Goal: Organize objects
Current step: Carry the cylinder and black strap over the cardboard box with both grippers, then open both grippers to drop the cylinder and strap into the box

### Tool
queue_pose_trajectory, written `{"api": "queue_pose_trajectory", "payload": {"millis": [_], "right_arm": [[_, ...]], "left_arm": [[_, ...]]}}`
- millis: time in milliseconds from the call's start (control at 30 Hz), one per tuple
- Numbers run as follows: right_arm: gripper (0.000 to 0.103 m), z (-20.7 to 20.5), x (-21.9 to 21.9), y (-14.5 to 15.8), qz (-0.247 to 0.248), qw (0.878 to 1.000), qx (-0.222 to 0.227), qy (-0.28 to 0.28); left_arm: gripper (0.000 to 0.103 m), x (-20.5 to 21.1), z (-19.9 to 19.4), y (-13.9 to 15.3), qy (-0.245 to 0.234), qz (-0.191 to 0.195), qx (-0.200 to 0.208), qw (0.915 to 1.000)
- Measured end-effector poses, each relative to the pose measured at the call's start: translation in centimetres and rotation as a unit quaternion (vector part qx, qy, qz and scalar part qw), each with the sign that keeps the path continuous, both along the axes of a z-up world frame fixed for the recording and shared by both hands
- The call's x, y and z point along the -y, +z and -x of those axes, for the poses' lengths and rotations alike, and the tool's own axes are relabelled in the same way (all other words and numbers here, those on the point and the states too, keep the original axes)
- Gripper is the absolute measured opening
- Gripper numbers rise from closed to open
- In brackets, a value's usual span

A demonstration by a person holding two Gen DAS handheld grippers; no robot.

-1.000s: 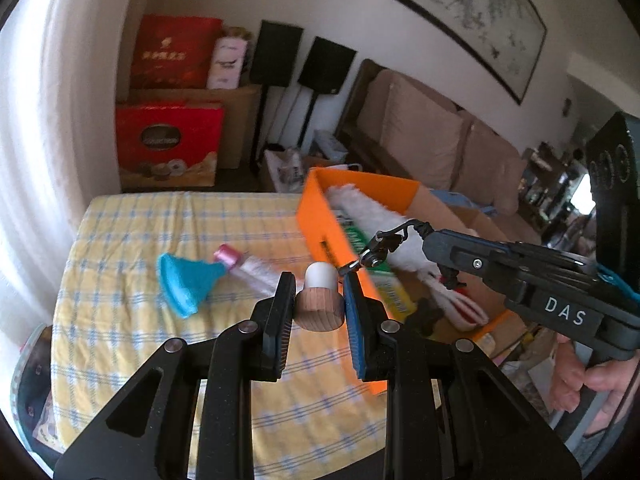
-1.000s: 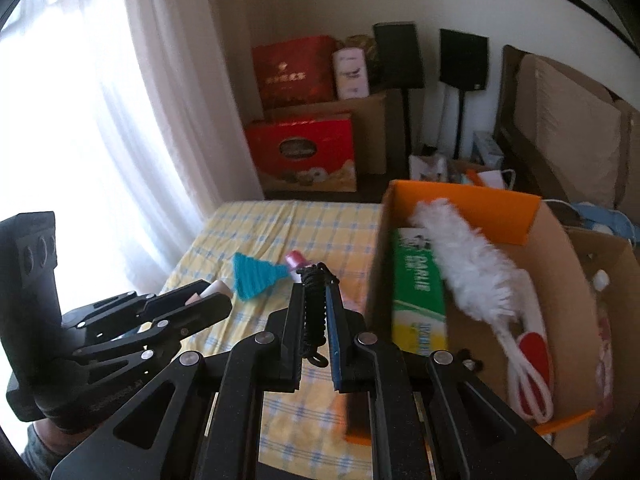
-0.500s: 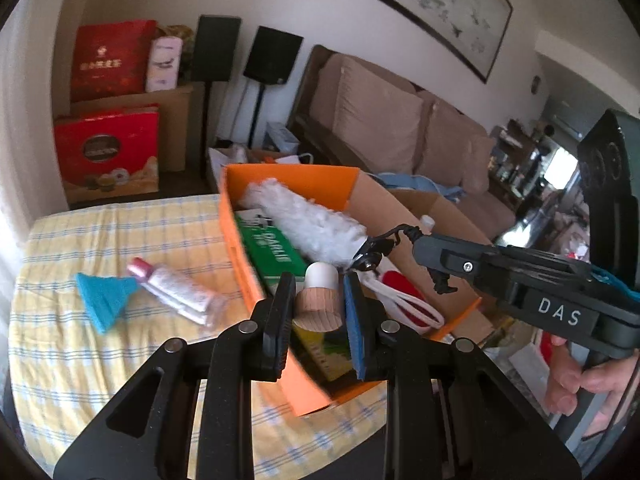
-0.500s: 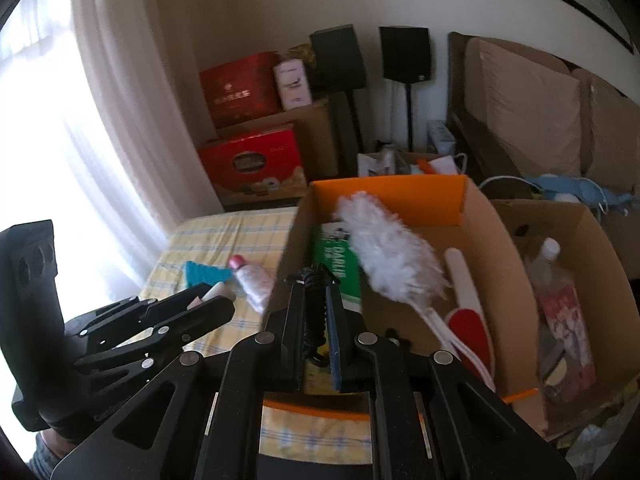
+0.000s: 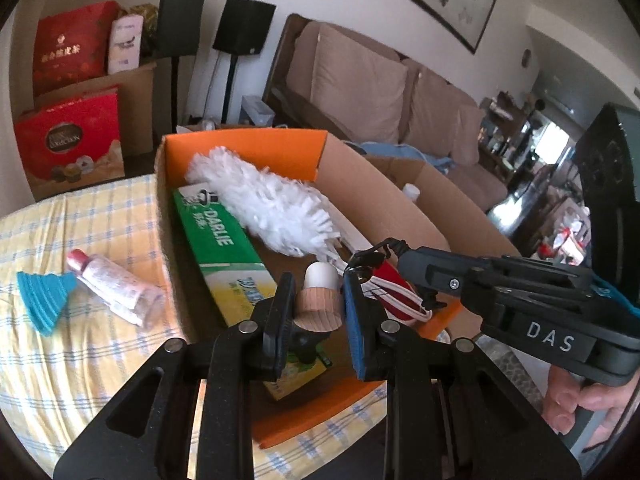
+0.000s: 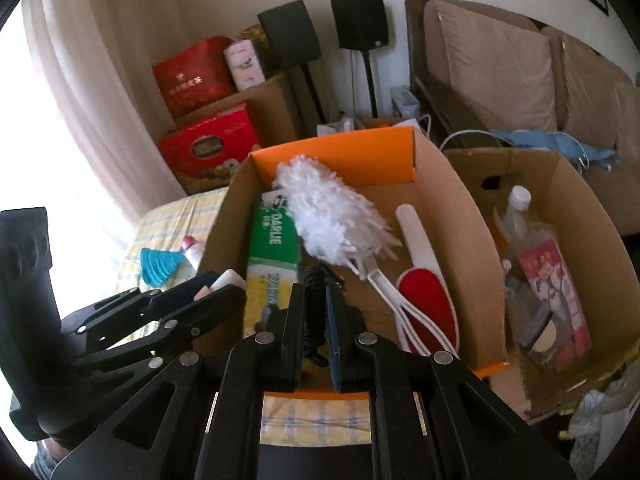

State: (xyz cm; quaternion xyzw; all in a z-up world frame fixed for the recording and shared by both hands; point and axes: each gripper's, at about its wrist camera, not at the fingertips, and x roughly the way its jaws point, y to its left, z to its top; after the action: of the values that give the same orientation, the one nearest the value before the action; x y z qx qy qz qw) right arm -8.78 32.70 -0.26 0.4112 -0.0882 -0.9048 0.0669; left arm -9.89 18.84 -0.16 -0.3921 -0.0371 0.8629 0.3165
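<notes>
My left gripper (image 5: 316, 308) is shut on a small wooden cylinder (image 5: 318, 312) with a white top and hangs over the near end of the orange-lined cardboard box (image 5: 240, 144). My right gripper (image 6: 316, 304) is shut on a black coiled cord (image 6: 314, 300) with a metal clip. It hovers just right of the left gripper, over the same box (image 6: 340, 156). In the box lie a white duster (image 5: 272, 204), a green toothpaste carton (image 5: 224, 252) and a red lint brush (image 6: 424, 300).
A blue funnel (image 5: 44, 292) and a pink-capped bottle (image 5: 116, 288) lie on the yellow checked tablecloth (image 5: 80, 360), left of the box. A second cardboard box (image 6: 560, 184) with a bottle stands to the right. A sofa, speakers and red gift boxes stand behind.
Both grippers have swung right, from over the tablecloth to over the orange-lined box, each keeping its load. The funnel and bottle now lie off to the left.
</notes>
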Motion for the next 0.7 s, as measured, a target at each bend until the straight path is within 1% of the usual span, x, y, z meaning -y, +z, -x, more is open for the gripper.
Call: {"api": "queue_pose_trajectory", "payload": {"millis": [133,267,400,500,600,700], "right_arm": [[0.009,0.2,-0.9,-0.6,0.007,1.0,0.011,-0.004],[0.009,0.8,-1.6,-1.8,0.019,0.999,0.032,-0.007],[0.009,1.5,-2.0,-2.8,0.025,0.998,0.049,-0.009],[0.01,2.1,-2.2,-3.2,0.022,0.998,0.049,-0.015],[0.011,2.5,-2.5,-3.4,0.015,0.998,0.047,-0.03],[0.013,2.3,-2.5,-3.1,0.002,0.999,0.034,-0.038]], "left_arm": [[0.022,-1.4,0.0,-0.7,-0.01,0.006,0.008,0.9999],[0.022,-2.6,-0.1,-1.2,-0.02,0.016,0.013,0.9996],[0.022,-3.0,0.3,-1.8,-0.02,0.021,0.023,0.9993],[0.023,-3.1,0.8,-2.3,-0.015,0.02,0.031,0.9992],[0.035,-2.7,1.2,-2.3,-0.005,0.008,0.04,0.9992],[0.044,-2.0,1.4,-1.8,0.001,0.001,0.034,0.9994]]}}
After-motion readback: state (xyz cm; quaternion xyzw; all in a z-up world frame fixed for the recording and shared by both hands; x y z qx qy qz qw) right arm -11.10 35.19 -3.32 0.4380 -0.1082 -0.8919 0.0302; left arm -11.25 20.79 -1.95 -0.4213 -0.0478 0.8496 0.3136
